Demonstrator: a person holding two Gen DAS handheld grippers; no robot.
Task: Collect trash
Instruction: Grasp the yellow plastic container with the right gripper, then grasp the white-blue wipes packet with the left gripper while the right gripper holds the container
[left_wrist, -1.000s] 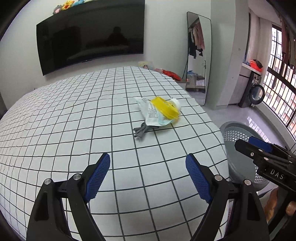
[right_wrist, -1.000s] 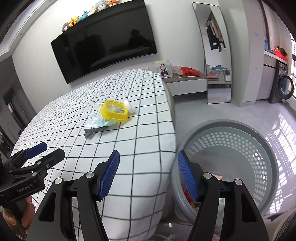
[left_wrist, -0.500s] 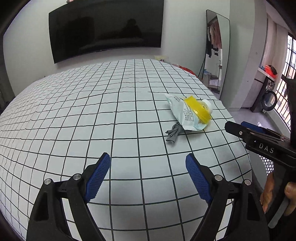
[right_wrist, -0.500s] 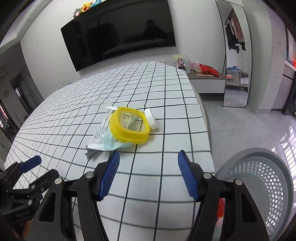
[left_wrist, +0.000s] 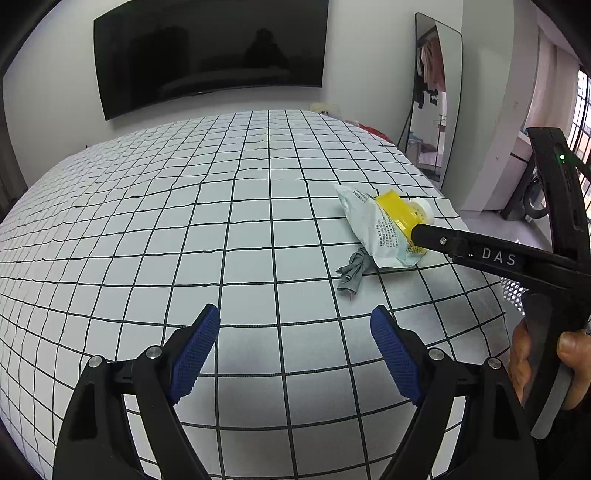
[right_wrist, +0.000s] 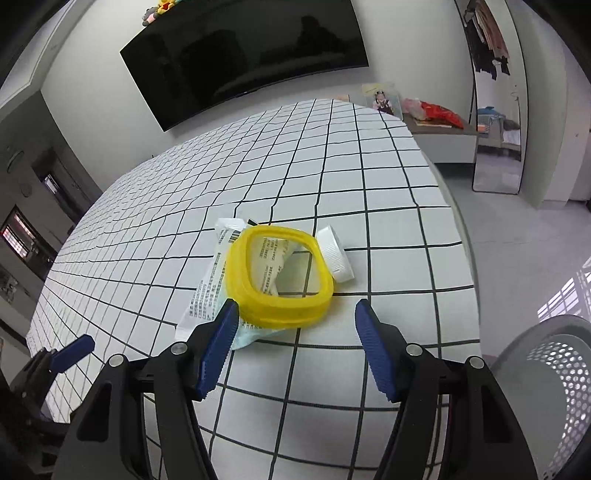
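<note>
The right gripper (right_wrist: 293, 325) hangs half-open and empty just short of a yellow ring (right_wrist: 280, 275) near the bed (right_wrist: 369, 192) edge. The left gripper (left_wrist: 295, 347) gapes wide over bare sheet.

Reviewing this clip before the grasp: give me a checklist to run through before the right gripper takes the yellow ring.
1. Right gripper jaws apart, nothing between them: ok.
2. Yellow ring ahead of those jaws, just beyond the tips: ok.
3. Ring free of other trash: not ok; it lies on the wrapper, with the white cap right beside it.
4. Left gripper open and short of the pile: ok.
5. Basket near the bed edge for the drop: ok.
6. Grey scrap within easy reach afterwards: cannot tell.
</note>
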